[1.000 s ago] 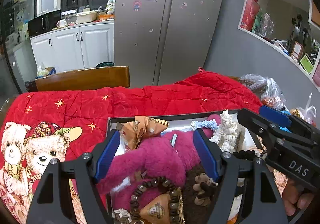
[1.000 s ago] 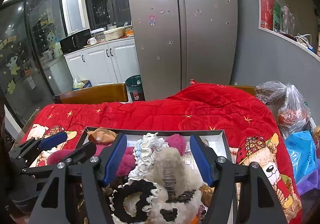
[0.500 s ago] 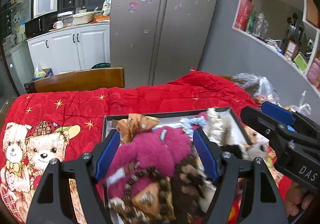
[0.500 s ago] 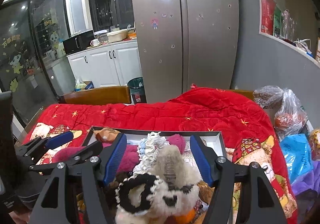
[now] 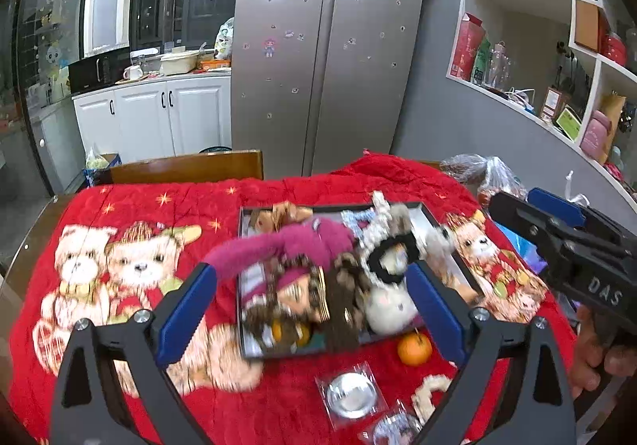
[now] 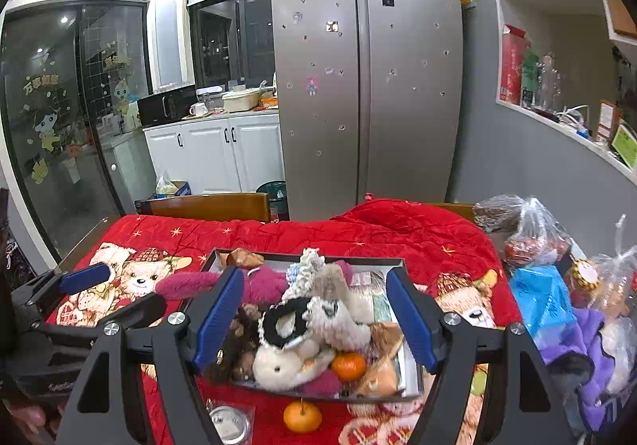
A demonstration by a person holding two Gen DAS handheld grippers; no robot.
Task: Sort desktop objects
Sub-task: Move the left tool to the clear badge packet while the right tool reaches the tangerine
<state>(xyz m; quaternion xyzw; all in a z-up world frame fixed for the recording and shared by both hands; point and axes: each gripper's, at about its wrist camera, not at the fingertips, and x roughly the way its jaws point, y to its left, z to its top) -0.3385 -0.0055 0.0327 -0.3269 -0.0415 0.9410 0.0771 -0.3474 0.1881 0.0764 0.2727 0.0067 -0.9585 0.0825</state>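
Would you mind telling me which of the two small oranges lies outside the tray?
The orange on the red blanket, just in front of the tray's near rim; the other orange sits inside among the plush toys.

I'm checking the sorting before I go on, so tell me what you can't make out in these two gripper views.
- Left wrist view: the pile in the tray is motion-blurred; the bead string can't be read.
- Right wrist view: the tray floor is buried under plush toys.
- Left wrist view: the wrapped round items run off the bottom edge.
- Right wrist view: the bags at right are crumpled; contents unclear.
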